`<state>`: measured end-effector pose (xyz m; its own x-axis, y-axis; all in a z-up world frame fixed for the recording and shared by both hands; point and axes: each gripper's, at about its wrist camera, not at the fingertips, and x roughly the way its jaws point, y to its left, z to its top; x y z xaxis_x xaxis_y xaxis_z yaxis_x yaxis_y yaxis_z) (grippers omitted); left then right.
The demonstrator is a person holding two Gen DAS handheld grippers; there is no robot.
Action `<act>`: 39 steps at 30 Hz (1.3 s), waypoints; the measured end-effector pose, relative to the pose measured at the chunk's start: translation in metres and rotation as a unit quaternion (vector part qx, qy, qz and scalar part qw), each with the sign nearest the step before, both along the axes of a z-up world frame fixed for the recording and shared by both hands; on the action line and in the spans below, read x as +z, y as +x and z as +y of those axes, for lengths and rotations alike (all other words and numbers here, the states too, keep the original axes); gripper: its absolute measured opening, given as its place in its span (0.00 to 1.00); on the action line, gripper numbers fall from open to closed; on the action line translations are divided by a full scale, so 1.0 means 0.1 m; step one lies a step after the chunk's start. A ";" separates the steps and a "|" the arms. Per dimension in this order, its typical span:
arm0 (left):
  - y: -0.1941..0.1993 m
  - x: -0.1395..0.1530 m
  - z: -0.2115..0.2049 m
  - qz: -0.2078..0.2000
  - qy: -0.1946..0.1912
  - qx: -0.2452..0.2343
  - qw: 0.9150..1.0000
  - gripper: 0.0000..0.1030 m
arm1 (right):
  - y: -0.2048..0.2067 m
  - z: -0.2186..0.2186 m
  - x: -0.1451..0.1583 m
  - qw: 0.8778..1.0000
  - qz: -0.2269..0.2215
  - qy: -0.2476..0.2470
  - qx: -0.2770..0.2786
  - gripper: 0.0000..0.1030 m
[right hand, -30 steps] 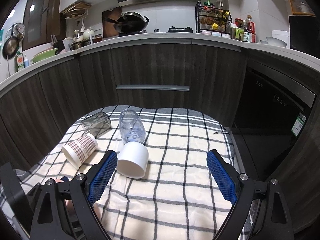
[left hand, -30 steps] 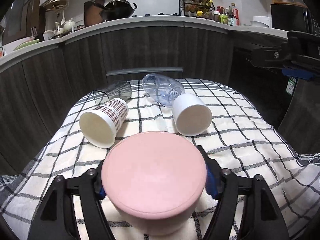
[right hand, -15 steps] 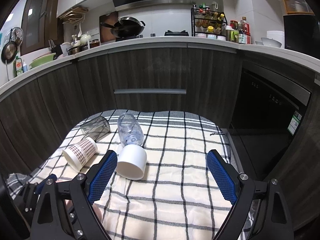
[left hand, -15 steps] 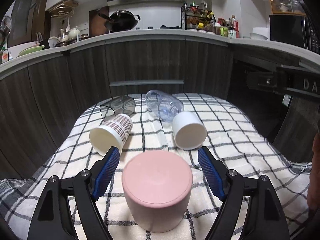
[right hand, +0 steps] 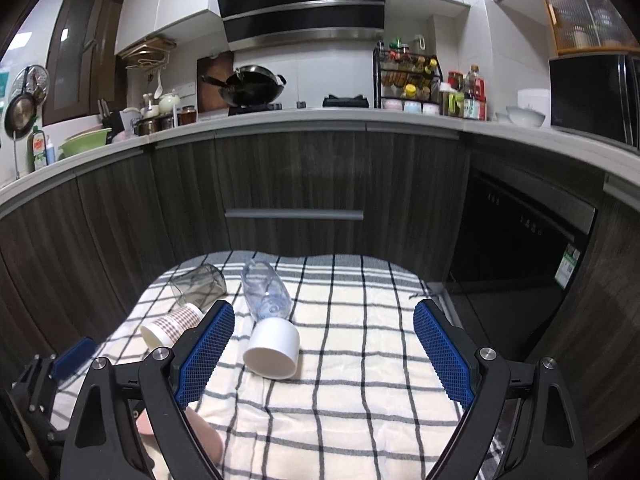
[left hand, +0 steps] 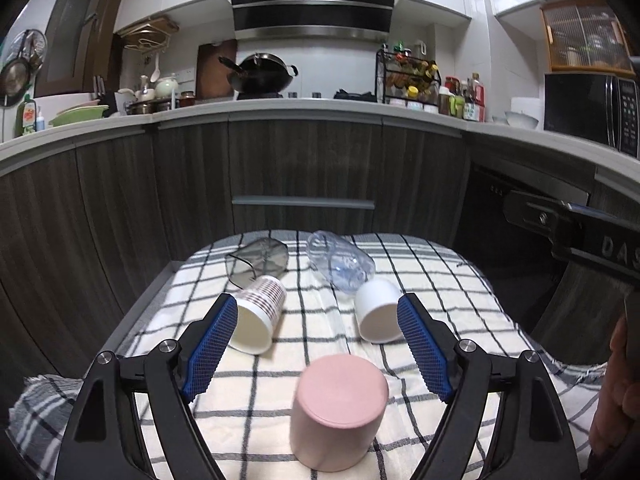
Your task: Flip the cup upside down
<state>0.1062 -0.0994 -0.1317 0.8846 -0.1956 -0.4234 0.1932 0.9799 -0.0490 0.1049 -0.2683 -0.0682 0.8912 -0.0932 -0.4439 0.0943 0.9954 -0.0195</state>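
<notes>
A pink cup (left hand: 338, 410) stands upside down on the checked cloth (left hand: 460, 292), its flat base up. My left gripper (left hand: 320, 344) is open and empty, just above and behind the cup, not touching it. My right gripper (right hand: 324, 354) is open and empty over the cloth, farther right. In the right wrist view the pink cup (right hand: 204, 436) shows partly behind the left finger. A white cup (left hand: 378, 312) (right hand: 272, 346), a plaid paper cup (left hand: 258, 314) (right hand: 170, 326), a clear bottle (left hand: 340, 266) (right hand: 266, 292) and a dark glass (left hand: 258, 260) (right hand: 198, 284) lie on their sides.
The cloth covers a small table in front of dark wood cabinets (left hand: 304, 168). A black appliance front (right hand: 516, 240) stands to the right. The right gripper's body (left hand: 580, 232) shows at the right edge of the left wrist view. The left gripper's tip (right hand: 72, 360) shows at the right view's lower left.
My left gripper let go of the pink cup, opened wide and drew back and up. The cup stays upside down on the cloth. The right gripper barely moved.
</notes>
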 end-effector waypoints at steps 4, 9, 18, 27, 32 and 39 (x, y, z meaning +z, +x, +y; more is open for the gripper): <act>-0.04 0.17 0.09 -0.008 0.007 0.015 1.000 0.80 | -0.09 0.13 0.12 1.000 -0.011 -0.009 0.008 0.89; -0.13 0.40 0.25 -0.014 0.013 0.038 0.999 0.80 | -0.20 0.28 0.25 1.000 -0.011 -0.003 0.023 0.89; -0.33 0.79 0.58 0.024 0.002 0.060 0.998 0.80 | -0.52 0.53 0.52 0.999 -0.005 0.022 0.043 0.89; -0.62 1.03 0.81 0.056 -0.004 0.071 0.996 0.80 | -0.86 0.73 0.84 0.999 -0.002 0.022 0.044 0.90; -0.82 1.15 0.91 0.062 -0.006 0.076 0.995 0.81 | -0.97 0.77 0.93 0.999 0.025 0.028 0.035 0.91; -1.03 1.27 0.89 0.054 0.007 0.073 0.996 0.82 | -1.14 0.79 0.99 0.999 0.037 0.023 0.022 0.94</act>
